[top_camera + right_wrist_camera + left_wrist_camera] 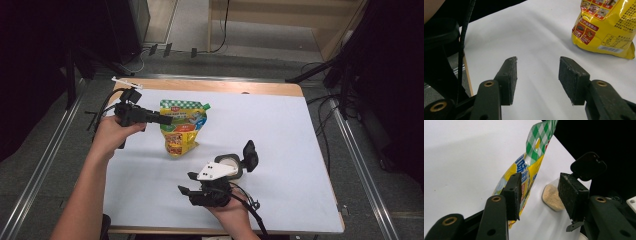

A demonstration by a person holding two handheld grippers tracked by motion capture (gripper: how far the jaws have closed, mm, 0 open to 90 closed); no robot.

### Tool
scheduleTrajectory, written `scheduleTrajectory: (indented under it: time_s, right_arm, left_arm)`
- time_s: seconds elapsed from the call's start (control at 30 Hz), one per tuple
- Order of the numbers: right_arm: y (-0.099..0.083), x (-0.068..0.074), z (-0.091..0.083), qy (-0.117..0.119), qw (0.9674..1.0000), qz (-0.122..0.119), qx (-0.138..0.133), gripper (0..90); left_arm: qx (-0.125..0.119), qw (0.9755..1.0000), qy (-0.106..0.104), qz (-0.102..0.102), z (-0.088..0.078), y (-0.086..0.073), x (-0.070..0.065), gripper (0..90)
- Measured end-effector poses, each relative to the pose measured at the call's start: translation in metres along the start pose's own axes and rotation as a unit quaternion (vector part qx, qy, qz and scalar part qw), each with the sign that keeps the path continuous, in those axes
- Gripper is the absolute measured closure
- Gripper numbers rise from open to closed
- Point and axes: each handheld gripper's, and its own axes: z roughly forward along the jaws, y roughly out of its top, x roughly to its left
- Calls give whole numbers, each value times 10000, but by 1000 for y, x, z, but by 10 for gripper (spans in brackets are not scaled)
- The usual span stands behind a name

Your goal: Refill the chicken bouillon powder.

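1. Hard to read first: the print on the yellow pouch [181, 127] is too small for me to make out from the high view, and in my right gripper view its top is cut off by the edge.
2. The small jar [231, 162] sits half behind my right gripper [189, 183]; in my left gripper view I see pale crumbs in the jar and its black flip lid [588, 166] standing open.
3. The worktop [280, 130] is covered in white, with a wooden edge at the back; around it there is grey floor, cables and dark stands.
4. Count: one pouch, one jar, two grippers, two hands.
5. My left gripper [167, 120] is held level at the pouch's upper left, by the green-checked top. Its jaws are apart; the pouch shows past the left jaw, and the pads are not pressing it.
6. My right jaws are apart too, nothing between them, above bare white worktop, with the pouch lying flat just beyond.
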Motion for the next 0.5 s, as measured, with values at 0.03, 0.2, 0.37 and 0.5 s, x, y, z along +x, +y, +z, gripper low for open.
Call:
scheduleTrajectory:
  time_s: [0.03, 0.2, 0.37, 0.5]
  right_arm:
    - [0, 0, 0, 7, 10000, -1, 4, 502]
    - [1, 0, 1, 36, 10000, 8, 36, 502]
    - [1, 0, 2, 47, 10000, -12, 54, 501]
    - [0, 1, 4, 70, 9999, -20, 82, 501]
  left_arm:
    - [14, 10000, 32, -6, -1, -1, 1, 536]
    - [-48, 10000, 65, -46, -5, -3, 3, 528]
    - [-43, 9999, 131, -88, -5, -5, 7, 525]
    - [-111, 9997, 150, -148, -4, -5, 11, 525]
